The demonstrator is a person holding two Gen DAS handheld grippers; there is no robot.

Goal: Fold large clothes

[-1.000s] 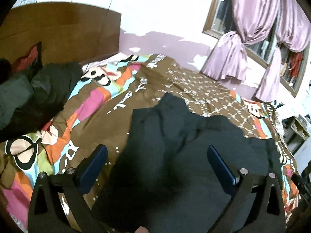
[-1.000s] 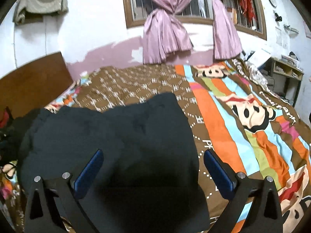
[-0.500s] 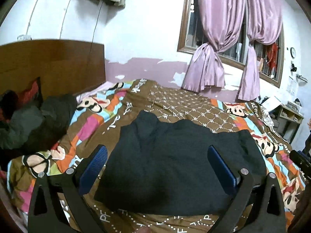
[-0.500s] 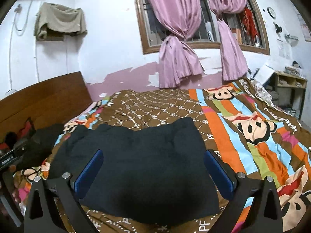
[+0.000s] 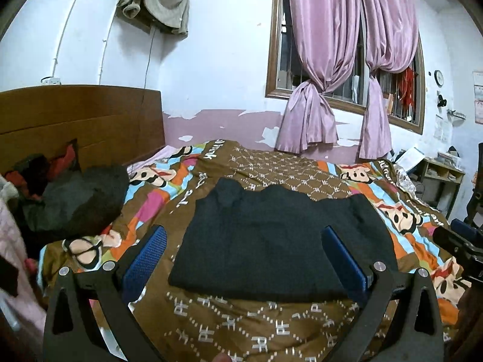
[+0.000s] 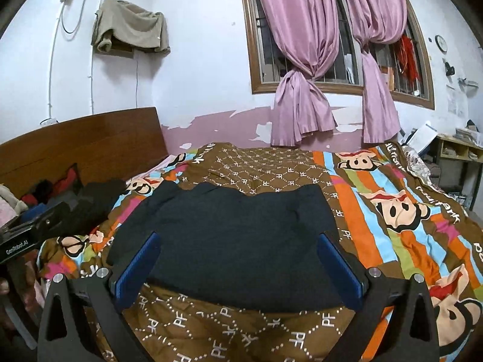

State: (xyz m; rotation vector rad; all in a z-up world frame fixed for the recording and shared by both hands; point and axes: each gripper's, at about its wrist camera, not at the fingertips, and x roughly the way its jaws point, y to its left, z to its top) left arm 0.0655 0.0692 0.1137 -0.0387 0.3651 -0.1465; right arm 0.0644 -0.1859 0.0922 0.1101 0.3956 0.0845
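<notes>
A dark navy garment (image 5: pixel 271 238) lies folded into a flat rectangle on the bed's patterned cover; it also shows in the right wrist view (image 6: pixel 238 238). My left gripper (image 5: pixel 244 259) is open and empty, held above the bed's near edge, short of the garment. My right gripper (image 6: pixel 238 268) is open and empty, also back from the garment's near edge. The right gripper's body shows at the right edge of the left wrist view (image 5: pixel 462 244); the left gripper's body shows at the left edge of the right wrist view (image 6: pixel 36 226).
A pile of dark and red clothes (image 5: pixel 69 196) lies at the bed's left by the wooden headboard (image 5: pixel 84 120). Pink curtains (image 5: pixel 326 90) hang at a window behind. A shelf unit (image 5: pixel 437 178) stands at the right. A beige cloth (image 6: pixel 129 27) hangs on the wall.
Both grippers have pulled back and up from the garment, which now lies farther away and whole in view. Both stayed open.
</notes>
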